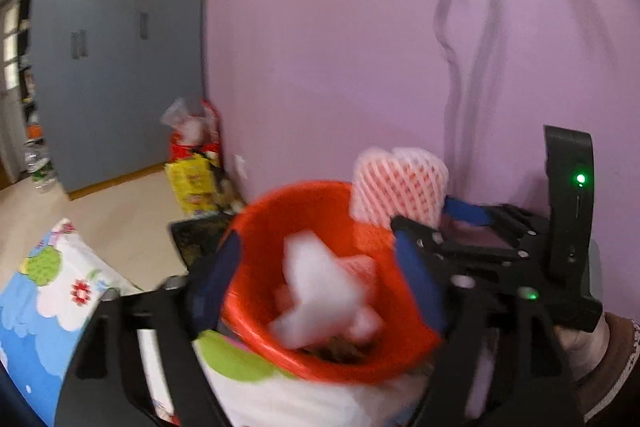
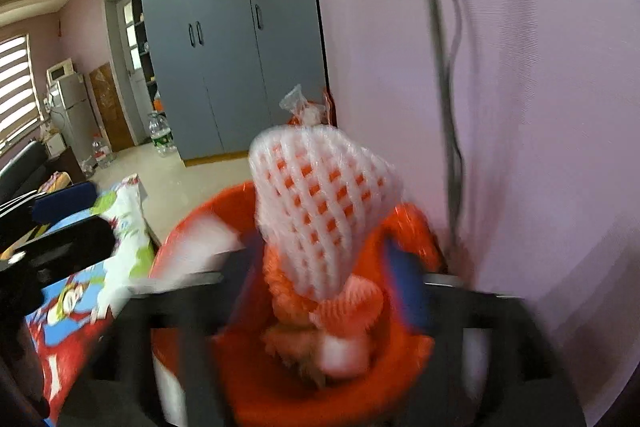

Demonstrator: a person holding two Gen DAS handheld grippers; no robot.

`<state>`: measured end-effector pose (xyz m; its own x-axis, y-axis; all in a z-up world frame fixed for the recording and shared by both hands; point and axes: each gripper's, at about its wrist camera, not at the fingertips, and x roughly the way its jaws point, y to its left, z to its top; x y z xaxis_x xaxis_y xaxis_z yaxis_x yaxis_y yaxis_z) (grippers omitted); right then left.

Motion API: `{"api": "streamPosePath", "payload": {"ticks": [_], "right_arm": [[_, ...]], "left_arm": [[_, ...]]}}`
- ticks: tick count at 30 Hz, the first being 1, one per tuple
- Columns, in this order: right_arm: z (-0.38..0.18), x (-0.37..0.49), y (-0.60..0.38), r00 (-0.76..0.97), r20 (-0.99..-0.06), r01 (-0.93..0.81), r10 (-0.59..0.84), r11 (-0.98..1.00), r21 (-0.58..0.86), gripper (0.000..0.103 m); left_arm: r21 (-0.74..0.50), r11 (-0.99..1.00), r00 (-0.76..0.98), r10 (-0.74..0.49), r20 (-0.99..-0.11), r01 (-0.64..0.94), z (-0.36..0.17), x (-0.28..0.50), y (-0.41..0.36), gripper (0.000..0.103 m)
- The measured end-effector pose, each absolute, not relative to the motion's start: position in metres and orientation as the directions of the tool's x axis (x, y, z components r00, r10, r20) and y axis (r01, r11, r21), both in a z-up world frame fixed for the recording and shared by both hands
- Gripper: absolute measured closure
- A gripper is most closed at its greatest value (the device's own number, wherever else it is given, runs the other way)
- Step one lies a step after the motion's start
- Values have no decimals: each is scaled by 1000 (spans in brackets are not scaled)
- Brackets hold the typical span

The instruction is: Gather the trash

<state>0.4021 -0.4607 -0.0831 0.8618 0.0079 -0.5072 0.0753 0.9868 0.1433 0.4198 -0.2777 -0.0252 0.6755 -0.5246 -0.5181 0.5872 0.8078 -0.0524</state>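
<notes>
An orange plastic bin (image 1: pixel 276 211) stands against the purple wall and holds white scraps and an orange foam net (image 2: pixel 352 303). In the left wrist view my left gripper (image 1: pixel 316 255) is open over the bin, and a blurred white foam piece (image 1: pixel 320 291) hangs loose between its blue pads (image 1: pixel 216 279), touching neither. My right gripper (image 2: pixel 324 263) is open over the same bin (image 2: pixel 280 395). A white foam fruit net (image 2: pixel 320 203) sits free between its fingers above the rim. From the left wrist view that net (image 1: pixel 400 183) shows at the right gripper (image 1: pixel 432 215).
A cartoon-patterned bed cover (image 1: pixel 52 287) lies left of the bin. Red and yellow bags (image 1: pixel 192 159) sit in the corner beside a grey wardrobe (image 2: pixel 224 47). Cables (image 2: pixel 444 67) hang down the wall. Water bottles (image 2: pixel 160 135) stand on the pale floor.
</notes>
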Motion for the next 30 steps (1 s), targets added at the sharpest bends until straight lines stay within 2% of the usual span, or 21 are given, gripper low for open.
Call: {"api": "streamPosePath", "payload": {"ticks": [3, 6, 9, 12, 17, 22, 26, 30], "right_arm": [[-78, 407, -465, 882, -471, 72, 21, 981, 178, 27], [-65, 393, -463, 900, -434, 51, 36, 981, 188, 32], [-48, 366, -459, 915, -400, 21, 61, 980, 197, 33], [-27, 325, -455, 928, -367, 3, 71, 980, 198, 33], [-2, 250, -436, 936, -349, -7, 51, 992, 127, 33], [15, 185, -424, 947, -320, 15, 24, 993, 120, 33], [21, 157, -413, 938, -344, 52, -29, 997, 57, 30], [19, 138, -412, 929, -368, 62, -38, 997, 55, 23]], "left_arm": [[-59, 845, 715, -486, -503, 532, -19, 426, -257, 21], [-9, 878, 765, -422, -486, 479, -12, 413, -234, 17], [13, 900, 796, -379, -473, 436, -5, 391, -213, 9], [22, 917, 819, -346, -457, 399, 6, 365, -194, 5], [16, 940, 847, -299, -439, 341, 26, 308, -170, 5], [28, 951, 875, -271, -400, 307, 46, 250, -165, 5], [26, 945, 870, -288, -400, 325, 54, 208, -172, 5], [52, 942, 864, -280, -418, 331, 49, 183, -182, 5]]}}
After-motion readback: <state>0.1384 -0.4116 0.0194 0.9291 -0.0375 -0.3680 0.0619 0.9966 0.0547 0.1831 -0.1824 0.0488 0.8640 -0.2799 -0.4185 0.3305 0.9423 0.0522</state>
